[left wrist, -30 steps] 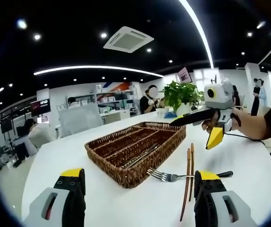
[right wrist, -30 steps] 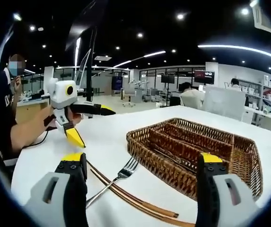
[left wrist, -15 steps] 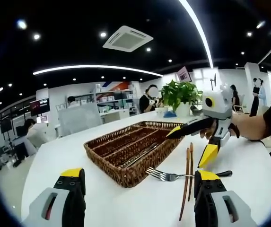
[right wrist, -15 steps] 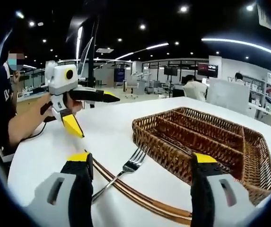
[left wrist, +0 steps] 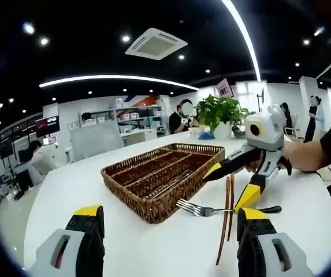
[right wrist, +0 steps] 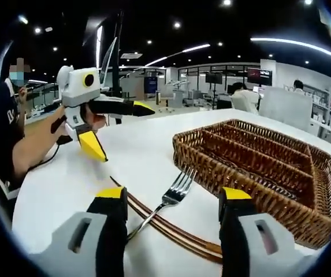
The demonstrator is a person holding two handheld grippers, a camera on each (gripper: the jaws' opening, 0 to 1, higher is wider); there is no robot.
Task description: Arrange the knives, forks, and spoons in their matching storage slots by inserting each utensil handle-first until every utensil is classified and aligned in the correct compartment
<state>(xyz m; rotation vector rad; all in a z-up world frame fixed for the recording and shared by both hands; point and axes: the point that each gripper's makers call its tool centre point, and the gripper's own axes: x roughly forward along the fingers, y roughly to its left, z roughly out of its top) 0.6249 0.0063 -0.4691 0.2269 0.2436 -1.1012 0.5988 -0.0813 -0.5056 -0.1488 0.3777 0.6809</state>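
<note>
Left gripper view, wicker tray [left wrist: 131, 193], slotted, cutlery [left wrist: 168, 186] in one compartment

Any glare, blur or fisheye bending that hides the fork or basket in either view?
Left gripper view: fork and basket sharp; ceiling light strips bow from fisheye. Right gripper view: fork clear, basket rim curves near the edge; no glare on either.

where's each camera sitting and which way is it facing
Left gripper view: rides the left gripper, looking along its open jaws over the table at the basket, fork and chopsticks; the right gripper and hand enter from the right.
Right gripper view: rides the right gripper, facing the same things from the opposite side; the left gripper is at left.
Shared: basket, fork, chopsticks, table.
</note>
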